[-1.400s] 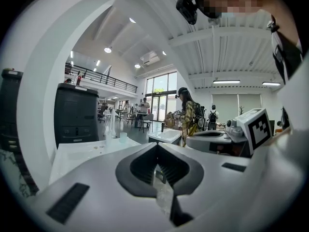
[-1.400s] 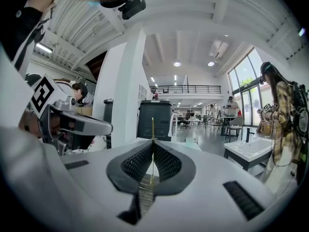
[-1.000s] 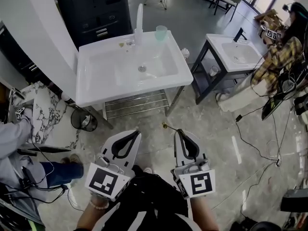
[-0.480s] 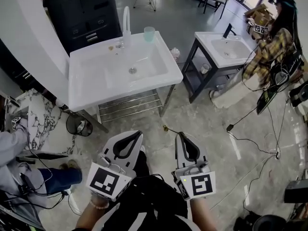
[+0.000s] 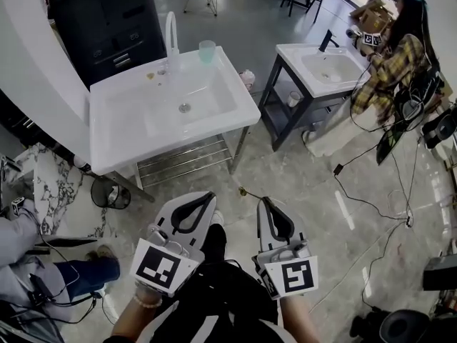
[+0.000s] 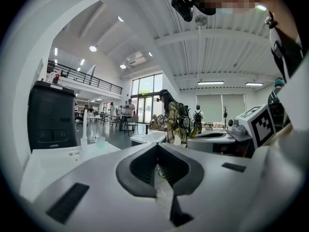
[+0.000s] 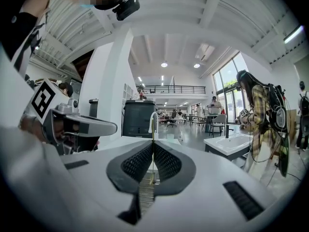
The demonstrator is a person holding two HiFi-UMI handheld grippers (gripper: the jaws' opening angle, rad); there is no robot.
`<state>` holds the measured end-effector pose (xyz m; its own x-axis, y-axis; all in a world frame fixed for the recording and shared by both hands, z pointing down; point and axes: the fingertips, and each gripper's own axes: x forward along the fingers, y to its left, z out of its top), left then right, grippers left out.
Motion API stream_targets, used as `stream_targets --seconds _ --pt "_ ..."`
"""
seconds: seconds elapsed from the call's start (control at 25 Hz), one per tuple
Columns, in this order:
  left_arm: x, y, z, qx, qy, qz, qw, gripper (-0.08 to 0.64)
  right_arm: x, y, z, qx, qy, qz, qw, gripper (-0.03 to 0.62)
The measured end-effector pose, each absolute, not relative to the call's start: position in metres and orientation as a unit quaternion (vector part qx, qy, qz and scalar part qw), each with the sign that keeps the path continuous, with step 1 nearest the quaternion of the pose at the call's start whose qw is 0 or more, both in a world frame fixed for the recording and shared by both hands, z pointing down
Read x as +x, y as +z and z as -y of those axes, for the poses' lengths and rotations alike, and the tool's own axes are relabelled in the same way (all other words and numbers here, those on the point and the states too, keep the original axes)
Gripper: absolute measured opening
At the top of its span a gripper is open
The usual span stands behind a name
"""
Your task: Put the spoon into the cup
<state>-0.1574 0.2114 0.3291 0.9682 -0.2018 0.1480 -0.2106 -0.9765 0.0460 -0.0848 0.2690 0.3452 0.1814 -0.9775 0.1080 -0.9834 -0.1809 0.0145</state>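
Note:
A pale green cup [image 5: 207,51] stands on the back rim of the white sink [image 5: 128,141], beside the faucet [image 5: 171,38]. It also shows far off in the left gripper view [image 6: 100,142] and in the right gripper view [image 7: 170,136]. My right gripper [image 5: 262,200] is shut on a thin gold spoon [image 5: 246,191], whose end sticks out past the tips toward the sink. In the right gripper view the spoon [image 7: 152,173] runs as a thin line between the pressed jaws. My left gripper [image 5: 211,196] is shut and holds nothing. Both hang over the floor, well short of the sink.
A wire shelf [image 5: 182,159] sits under the sink. A second small sink on a dark stand [image 5: 321,66] is to the right, with a person in a plaid shirt [image 5: 389,63] beside it. Cables [image 5: 371,206] lie on the floor. A bin [image 5: 103,191] and a seated person [image 5: 21,277] are at left.
In the head view the sink and cup have slid to the left, and the small sink and the plaid-shirted person too. Both grippers keep their places in the view, jaws unchanged.

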Motion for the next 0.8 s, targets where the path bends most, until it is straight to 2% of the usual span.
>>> stream_targets --seconds 0.8 --pt "-0.082 0.333 -0.142 0.992 0.077 0.087 0.044 -0.001 -0.006 0.337 -0.209 0.786 0.038 0.616 0.044 0.008"
